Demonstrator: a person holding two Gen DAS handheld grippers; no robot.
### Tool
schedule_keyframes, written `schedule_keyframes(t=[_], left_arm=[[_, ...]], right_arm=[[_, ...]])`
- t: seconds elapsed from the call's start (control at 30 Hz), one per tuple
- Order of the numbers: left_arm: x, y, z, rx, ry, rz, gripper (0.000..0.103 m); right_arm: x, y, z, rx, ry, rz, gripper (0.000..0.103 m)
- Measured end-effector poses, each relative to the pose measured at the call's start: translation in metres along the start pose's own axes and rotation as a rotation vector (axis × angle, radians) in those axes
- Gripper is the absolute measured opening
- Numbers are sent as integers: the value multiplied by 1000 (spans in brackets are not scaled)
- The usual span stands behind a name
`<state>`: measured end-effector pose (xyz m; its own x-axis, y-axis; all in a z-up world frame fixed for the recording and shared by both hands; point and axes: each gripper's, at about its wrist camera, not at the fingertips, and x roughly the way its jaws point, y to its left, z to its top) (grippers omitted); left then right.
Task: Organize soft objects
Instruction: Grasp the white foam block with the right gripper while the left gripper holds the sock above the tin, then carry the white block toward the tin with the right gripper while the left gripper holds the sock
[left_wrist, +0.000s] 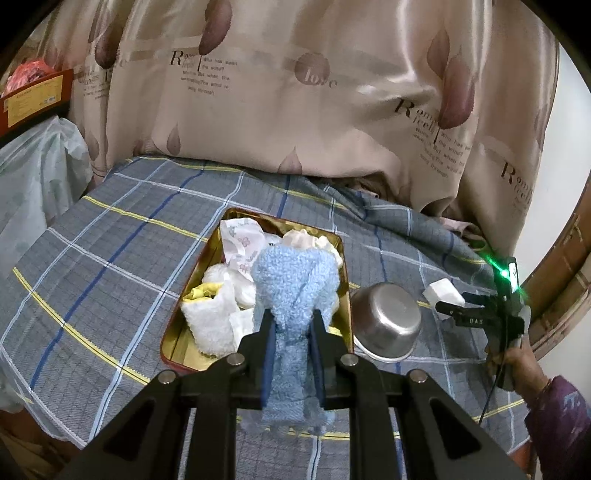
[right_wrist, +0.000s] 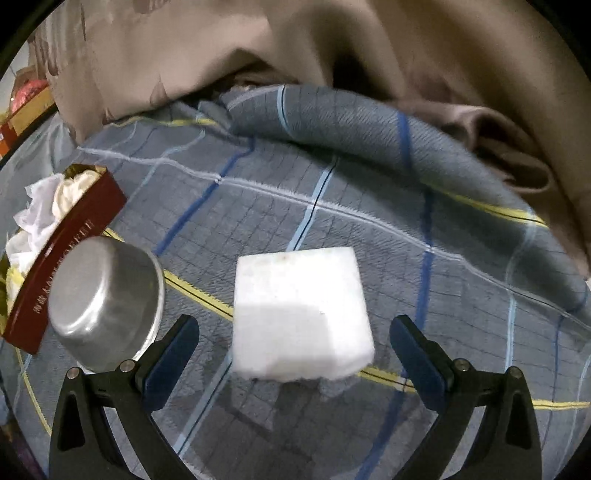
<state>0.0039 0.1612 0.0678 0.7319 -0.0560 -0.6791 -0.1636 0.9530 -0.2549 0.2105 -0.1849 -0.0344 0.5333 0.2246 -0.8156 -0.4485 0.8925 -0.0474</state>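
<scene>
My left gripper (left_wrist: 291, 325) is shut on a fluffy light-blue towel (left_wrist: 295, 284) and holds it above the near end of a gold-lined red tin (left_wrist: 173, 328). The tin holds white cloths (left_wrist: 214, 321) and a flowered tissue (left_wrist: 240, 243). My right gripper (right_wrist: 295, 339) is open, its fingers either side of a white foam block (right_wrist: 299, 314) that lies on the plaid bedsheet. The block (left_wrist: 443, 291) and the right gripper (left_wrist: 465, 306) also show at the right of the left wrist view.
An upturned steel bowl (left_wrist: 388, 325) sits between the tin and the block; it shows at the left of the right wrist view (right_wrist: 103, 302), next to the tin's red wall (right_wrist: 66, 258). A beige printed curtain (left_wrist: 295, 92) hangs behind the bed. Bags and a box (left_wrist: 33, 99) stand far left.
</scene>
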Motion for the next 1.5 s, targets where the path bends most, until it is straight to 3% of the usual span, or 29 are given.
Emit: schedule_keyframes(t=[0.03,0.07,0.1,0.4,0.67,0.93,1.2,1.5], left_arm=[[2,-1,0,3,6,3,17],[3,0,-1,3,11,5,17],[5,0,-2,1,15,7,17],[12,2,-4,3,35,25,18],[14,2,-5,14,36,40,18],[21,7,-1,29,33,60,18],[35,13,10,58,22,86,18],[47,26,21,68,15,78,18]], right_arm=[[5,0,1,3,18,8,98],[8,-1,1,10,29,24,75],[12,-1,0,15,44,32,62],[-8,4,-13,24,-42,-4,61],[-91,19,-38,113,-226,69,61],[-148,76,-47,83,-335,175,61],[-154,124,-45,92,-360,290,61],[-144,163,-28,55,-362,320,61]])
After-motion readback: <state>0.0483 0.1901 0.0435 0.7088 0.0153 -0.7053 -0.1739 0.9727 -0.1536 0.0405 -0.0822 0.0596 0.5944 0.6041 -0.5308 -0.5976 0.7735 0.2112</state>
